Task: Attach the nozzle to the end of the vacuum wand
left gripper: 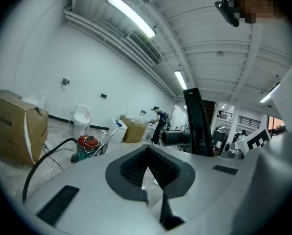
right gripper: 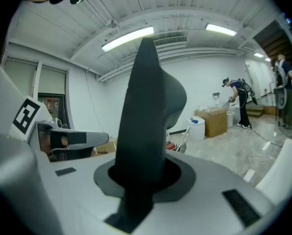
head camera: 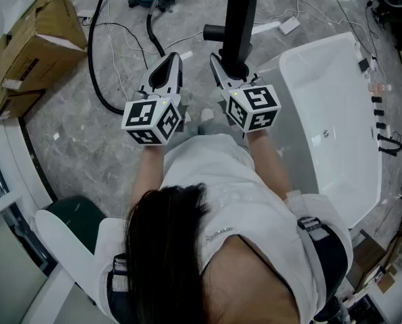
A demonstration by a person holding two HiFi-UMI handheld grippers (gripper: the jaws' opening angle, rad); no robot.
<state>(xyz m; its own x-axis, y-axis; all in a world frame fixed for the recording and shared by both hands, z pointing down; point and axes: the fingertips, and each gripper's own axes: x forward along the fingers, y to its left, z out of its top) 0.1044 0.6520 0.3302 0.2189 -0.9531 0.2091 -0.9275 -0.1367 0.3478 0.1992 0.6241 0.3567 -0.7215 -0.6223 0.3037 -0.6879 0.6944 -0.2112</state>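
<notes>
left tongs [head camera: 172, 63]: closed together, nothing held | right tongs [head camera: 229, 69]: narrow, clamped on upright black nozzle [head camera: 239, 19] | both above floor [head camera: 73, 117]

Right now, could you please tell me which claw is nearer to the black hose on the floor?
Left. The left claw, shut and empty, hangs just right of the hose; the right claw, gripping the black nozzle, lies farther right, beyond the left one.

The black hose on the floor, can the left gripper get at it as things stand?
Probably yes. The hose lies on open floor just left of the left gripper, nothing between them. Its jaws are shut and empty, so they must open first.
</notes>
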